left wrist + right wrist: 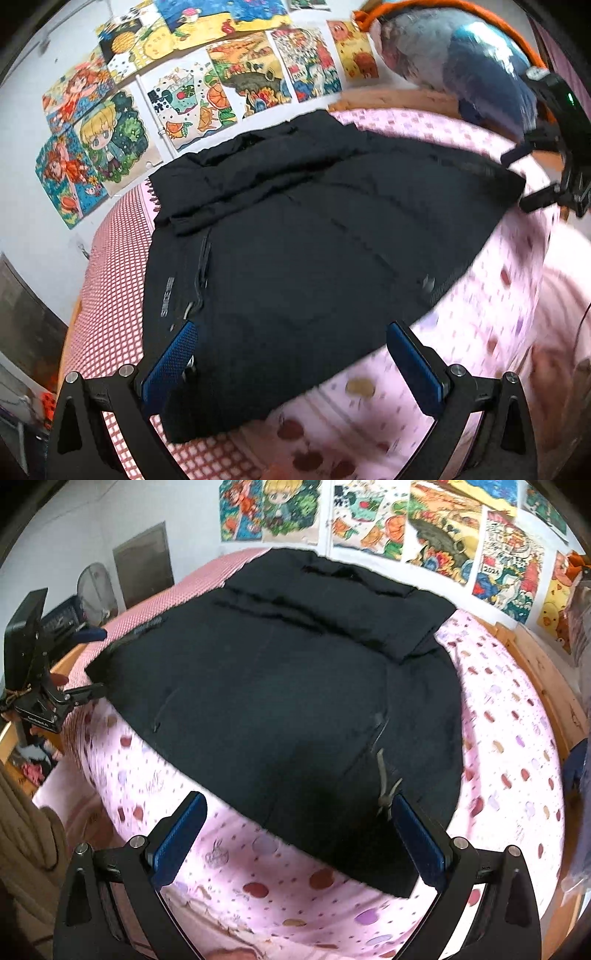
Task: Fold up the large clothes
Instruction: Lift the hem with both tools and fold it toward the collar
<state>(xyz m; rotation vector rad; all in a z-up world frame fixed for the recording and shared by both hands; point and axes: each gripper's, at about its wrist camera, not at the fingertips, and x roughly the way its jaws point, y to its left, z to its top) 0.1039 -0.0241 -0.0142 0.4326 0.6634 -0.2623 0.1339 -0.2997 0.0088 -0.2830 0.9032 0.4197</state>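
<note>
**Big black coat lying flat on the bed**

I see a big black puffy coat [314, 229] spread out on a bed. It lies on a pink sheet [476, 321] with little hearts and dots on it. One side of the coat lies over a red and white checked cover [118, 280]. A sleeve is folded across the top part of the coat, near the wall. A zipper with a small pull [384, 775] runs down the front of the coat.

My left gripper [291, 358] is over the near edge of the coat. Its jaws are wide apart and hold nothing. One blue pad [170, 365] is over the coat, and the other one is over the pink sheet.

My right gripper [299, 838] is over another edge of the coat. Its jaws are wide apart too, and nothing is between them. The zipper pull is just beside one of its pads.

Bright cartoon drawings [192, 92] hang on the white wall behind the bed. A blue pillow [461, 66] sits at one end of the bed. A wooden bed frame [532, 668] runs along the edge.
</note>
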